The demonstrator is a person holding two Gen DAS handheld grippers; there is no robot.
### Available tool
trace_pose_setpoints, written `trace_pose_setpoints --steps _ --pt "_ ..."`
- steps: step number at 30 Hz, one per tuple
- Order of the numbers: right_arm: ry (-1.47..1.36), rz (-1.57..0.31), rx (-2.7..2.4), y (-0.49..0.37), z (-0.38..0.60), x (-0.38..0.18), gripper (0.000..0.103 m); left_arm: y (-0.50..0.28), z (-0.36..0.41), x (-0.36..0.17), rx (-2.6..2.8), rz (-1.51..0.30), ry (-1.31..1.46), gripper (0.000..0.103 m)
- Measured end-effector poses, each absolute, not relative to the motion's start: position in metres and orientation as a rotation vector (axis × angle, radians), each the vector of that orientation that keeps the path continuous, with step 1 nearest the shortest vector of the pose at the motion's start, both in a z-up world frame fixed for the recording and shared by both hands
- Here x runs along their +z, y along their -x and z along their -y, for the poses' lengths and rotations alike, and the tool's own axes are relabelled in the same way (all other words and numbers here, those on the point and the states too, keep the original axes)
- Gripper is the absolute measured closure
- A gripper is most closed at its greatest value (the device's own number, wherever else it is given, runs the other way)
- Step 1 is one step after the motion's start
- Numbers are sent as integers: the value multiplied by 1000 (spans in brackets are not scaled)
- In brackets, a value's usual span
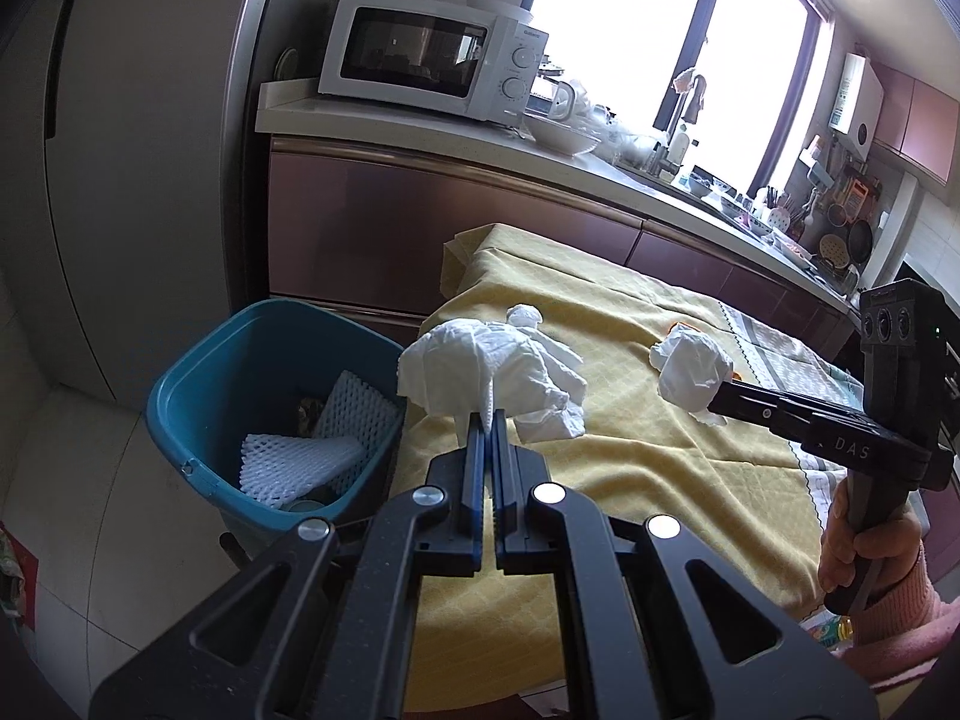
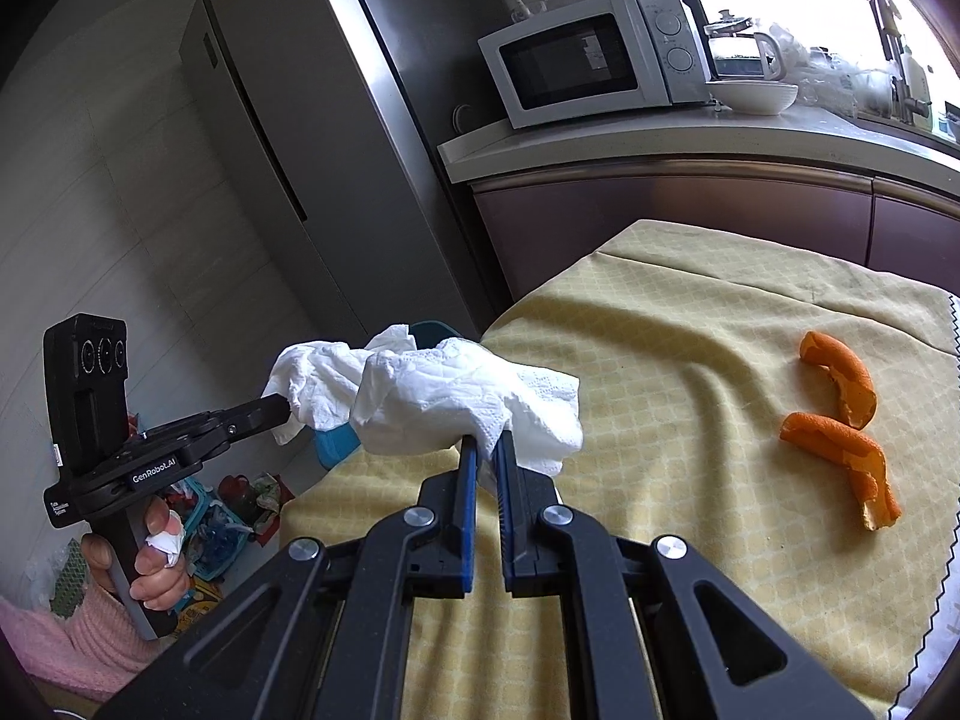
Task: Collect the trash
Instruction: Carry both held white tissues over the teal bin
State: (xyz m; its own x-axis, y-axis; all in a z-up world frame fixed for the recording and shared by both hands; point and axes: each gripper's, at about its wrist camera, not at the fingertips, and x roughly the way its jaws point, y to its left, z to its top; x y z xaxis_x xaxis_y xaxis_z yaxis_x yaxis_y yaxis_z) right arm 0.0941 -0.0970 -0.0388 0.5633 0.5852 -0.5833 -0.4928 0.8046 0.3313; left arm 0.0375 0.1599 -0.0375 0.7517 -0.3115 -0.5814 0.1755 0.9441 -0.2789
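Left gripper [image 1: 487, 420]: black frame nearest the lens, blue-padded fingers [image 1: 474, 450] pressed together on a lower fold of a crumpled white paper towel wad [image 1: 492, 375]. Wad lifted above the worktop's yellow quilted cloth [image 1: 630, 456], long axis running side to side across the fingertips, loose corners drooping to the right.

Left of and below those fingers: blue plastic bin [image 1: 198, 396] on the floor, holding white foam netting sheets [image 1: 312, 450]; what lies under them is hard to make out.

Right gripper [image 2: 487, 441]: fingers [image 2: 467, 468] nearly closed, pinching a second crumpled white tissue wad [image 2: 468, 402], also clear of the cloth, long axis crosswise, bulk spilling right of the tips.

Right of these fingers, well apart: two curved orange peel strips [image 2: 840, 420] lying on the cloth, just beside each other, long axes running roughly toward the camera.

The right wad hides most of the bin from the right wrist view. Left hand [image 2: 150, 564] grips its handle; pink knitted sleeve [image 2: 90, 630] cut off at the frame edge.
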Motion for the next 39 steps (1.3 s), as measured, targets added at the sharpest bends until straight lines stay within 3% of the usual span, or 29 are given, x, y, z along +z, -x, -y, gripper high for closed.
trace_pose_setpoints --steps 39 --pt "9 -785 775 -129 8 -43 97 -41 -231 -47 -76 -661 259 101"
